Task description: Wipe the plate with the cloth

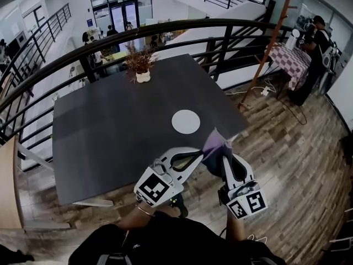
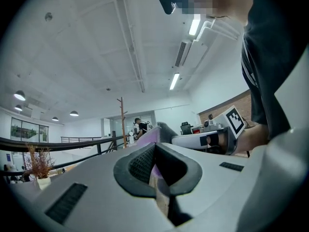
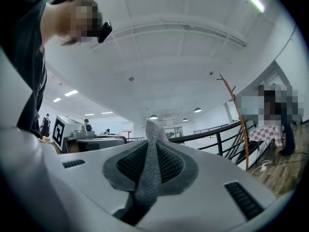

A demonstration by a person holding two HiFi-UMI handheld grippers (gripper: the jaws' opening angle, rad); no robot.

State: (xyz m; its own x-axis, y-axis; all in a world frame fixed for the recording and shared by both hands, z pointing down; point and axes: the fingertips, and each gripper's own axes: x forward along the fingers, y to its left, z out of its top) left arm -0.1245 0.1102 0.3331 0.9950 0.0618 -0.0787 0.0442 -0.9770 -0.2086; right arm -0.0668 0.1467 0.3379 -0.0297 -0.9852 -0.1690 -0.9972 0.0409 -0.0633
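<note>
Cloth [image 3: 147, 180] end hidden inside right tool [image 3: 150, 146]

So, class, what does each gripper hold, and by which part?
The cloth: the left gripper and the right gripper each clamp a bunched fold of it, on opposite sides.

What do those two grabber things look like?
The left gripper and right gripper are white plastic with dark grey ribbed pads. Each carries a cube with black-and-white square markers. The person wears dark clothes.

Bright, even light from ceiling strips [image 2: 175, 80]; fisheye bending and dark vignette at edges; near jaws soft.
</note>
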